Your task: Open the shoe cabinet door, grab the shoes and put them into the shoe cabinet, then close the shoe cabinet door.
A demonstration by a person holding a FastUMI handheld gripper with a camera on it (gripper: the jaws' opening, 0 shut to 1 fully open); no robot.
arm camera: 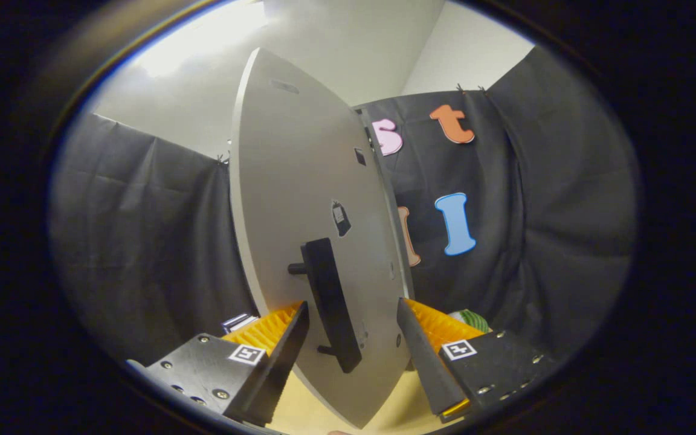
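The pale grey shoe cabinet door (299,181) stands swung out and fills the space right ahead of me, seen almost edge-on. A dark bar handle (331,305) is fixed on its face by two short pegs. My gripper (353,320) is open, its two fingers straddling the handle and the door's lower part with a gap on each side, so neither finger presses on it. A green-and-white object (472,319), perhaps a shoe, peeks out low beyond the right finger.
Black cloth walls close the booth behind and to both sides of the door. A light wooden surface (402,408) lies under the fingers. A small dark-and-white item (239,321) sits low beyond the left finger.
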